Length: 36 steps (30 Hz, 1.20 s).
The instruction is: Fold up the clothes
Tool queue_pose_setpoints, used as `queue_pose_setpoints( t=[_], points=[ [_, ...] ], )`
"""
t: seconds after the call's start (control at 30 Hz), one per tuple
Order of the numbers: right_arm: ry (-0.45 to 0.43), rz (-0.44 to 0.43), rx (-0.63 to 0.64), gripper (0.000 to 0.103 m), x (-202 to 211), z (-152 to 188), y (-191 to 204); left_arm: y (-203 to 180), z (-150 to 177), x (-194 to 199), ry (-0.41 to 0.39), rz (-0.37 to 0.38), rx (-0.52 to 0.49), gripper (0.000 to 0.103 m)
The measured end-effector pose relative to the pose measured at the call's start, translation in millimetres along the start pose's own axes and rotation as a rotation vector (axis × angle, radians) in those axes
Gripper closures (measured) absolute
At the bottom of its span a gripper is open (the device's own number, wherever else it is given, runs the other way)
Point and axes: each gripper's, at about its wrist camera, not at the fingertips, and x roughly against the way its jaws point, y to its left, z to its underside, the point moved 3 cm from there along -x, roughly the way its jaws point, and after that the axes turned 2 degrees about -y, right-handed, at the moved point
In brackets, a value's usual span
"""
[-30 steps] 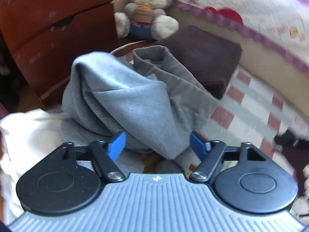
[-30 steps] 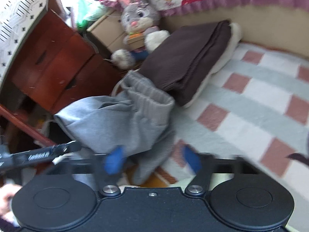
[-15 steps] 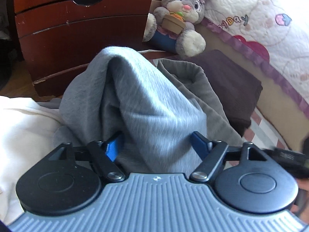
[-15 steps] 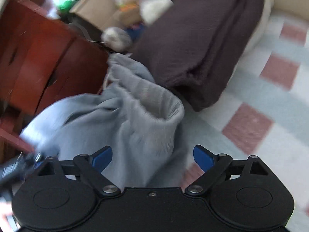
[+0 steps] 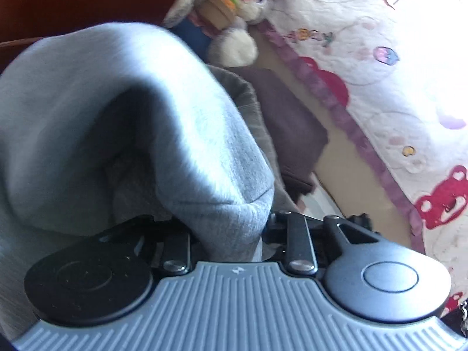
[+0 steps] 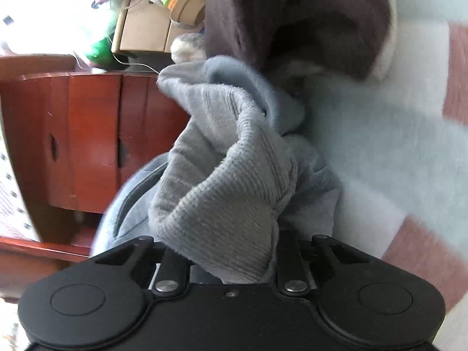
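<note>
Both grippers clamped on one grey garment (image 5: 122, 96): left gripper (image 5: 231, 228) has its jaws drawn in on a smooth hemmed edge, cloth bunched between them; right gripper (image 6: 231, 251) likewise pinched on the ribbed band (image 6: 234, 181), looks like a waistband or cuff. Fingertips themselves hidden under cloth in both views, so closure is judged from the linkage arms pulled inward.

Garment location: lifted off the bed, hanging in a crumpled bulge. In left view it balloons from the jaws to 10–11 o'clock. In right view it runs from the jaws up to 11–12 o'clock, far end touching or just beside the brown blanket (image 6: 292, 14); can't tell which.

Key relation: cloth starts right at both jaws, so neither arm is nearer. Long axis not readable yet, it is bunched, not stretched; roughly runs away from the right gripper toward 12. Checked bedspread (image 6: 395, 146) lies open at 2–3 o'clock of the right gripper, the likely laying spot. Plush rabbit (image 5: 231, 3) and dresser (image 6: 87, 134) sit beyond.

Judgement: mid-handling, garment unfolded; could be spreading it out or carrying it
</note>
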Motion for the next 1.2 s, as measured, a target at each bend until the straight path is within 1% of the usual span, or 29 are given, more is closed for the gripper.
queue_pose_setpoints(
  t=[0.03, 0.17, 0.23, 0.37, 0.5, 0.57, 0.7, 0.77, 0.83, 1.0, 1.1, 1.2],
  points=[
    [0.011, -0.012, 0.009, 0.079, 1.0, 3.8, 3.2, -6.7, 1.6, 0.3, 0.001, 0.009, -0.015, 0.077],
    [0.050, -0.071, 0.052, 0.079, 17.0, 19.0, 27.0, -37.4, 2.6, 11.6, -0.006, 0.090, -0.068, 0.078],
    [0.034, -0.106, 0.072, 0.079, 37.3, 26.8, 42.3, -53.7, 1.4, 21.2, -0.016, 0.131, -0.101, 0.077],
    [-0.012, -0.160, 0.139, 0.080, 73.4, 37.6, 72.7, -85.6, 0.7, 40.2, -0.011, 0.249, -0.127, 0.077],
    [-0.085, -0.186, 0.236, 0.081, 98.4, 42.8, 108.9, -128.1, 4.3, 55.0, -0.011, 0.293, -0.225, 0.077],
    [-0.141, -0.196, 0.275, 0.082, 122.5, 49.5, 119.1, -145.8, 7.1, 57.0, 0.007, 0.335, -0.227, 0.077],
    [-0.257, -0.202, 0.300, 0.083, 172.3, 60.8, 125.6, -166.9, 14.4, 46.3, 0.098, 0.459, -0.120, 0.077],
    [-0.314, -0.181, 0.323, 0.084, 196.4, 67.9, 127.9, -182.5, 23.0, 44.8, 0.132, 0.501, -0.109, 0.077],
    [-0.371, -0.161, 0.332, 0.084, 220.5, 73.2, 130.7, -206.9, 29.7, 42.8, 0.155, 0.531, -0.150, 0.077],
    [-0.513, -0.122, 0.415, 0.085, 291.6, 86.8, 144.9, -269.6, 45.2, 39.6, 0.210, 0.604, -0.260, 0.077],
    [-0.605, -0.111, 0.476, 0.086, 337.8, 95.1, 160.9, -316.5, 47.2, 46.2, 0.228, 0.651, -0.367, 0.077],
    [-0.717, -0.061, 0.579, 0.087, 381.5, 102.6, 189.3, -367.5, 46.5, 47.8, 0.260, 0.676, -0.478, 0.078]
  ],
)
